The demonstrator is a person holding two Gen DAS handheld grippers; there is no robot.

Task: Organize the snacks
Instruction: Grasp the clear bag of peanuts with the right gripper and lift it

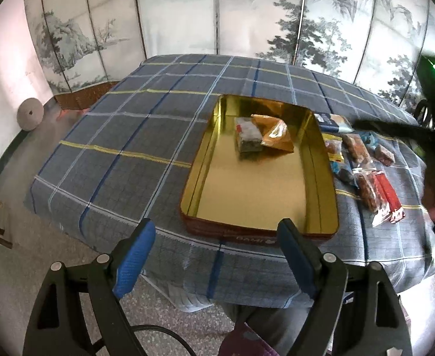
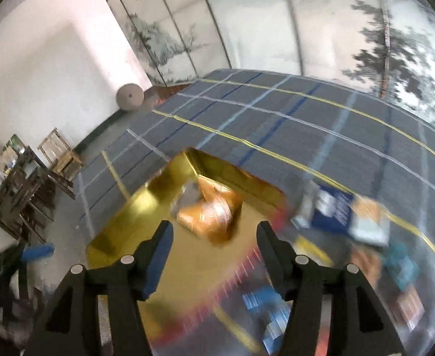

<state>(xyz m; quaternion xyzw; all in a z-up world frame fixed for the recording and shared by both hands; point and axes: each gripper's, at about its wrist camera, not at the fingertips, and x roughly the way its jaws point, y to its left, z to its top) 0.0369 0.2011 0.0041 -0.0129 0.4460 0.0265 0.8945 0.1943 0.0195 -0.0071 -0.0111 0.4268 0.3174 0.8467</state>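
A gold-lined tin box (image 1: 321, 184) lies open on the plaid-covered table. Inside it are a grey wrapped block (image 1: 247, 138) and an orange foil packet (image 1: 276, 132). Several loose snack packets (image 1: 366, 172) lie on the cloth to the box's right. My left gripper (image 1: 217, 237) is open and empty, held off the table's near edge in front of the box. My right gripper (image 2: 214, 234) is open and empty above the box (image 2: 146, 204), near the orange packet (image 2: 211, 216). The right wrist view is blurred. A blue and white packet (image 2: 333, 212) lies right of the box.
The plaid cloth (image 1: 122, 136) covers the table to the box's left and behind it. A painted folding screen (image 1: 217, 14) stands behind. A round stone disc (image 1: 30, 114) leans on the wall at left. Wooden furniture (image 2: 24, 187) stands on the floor at left.
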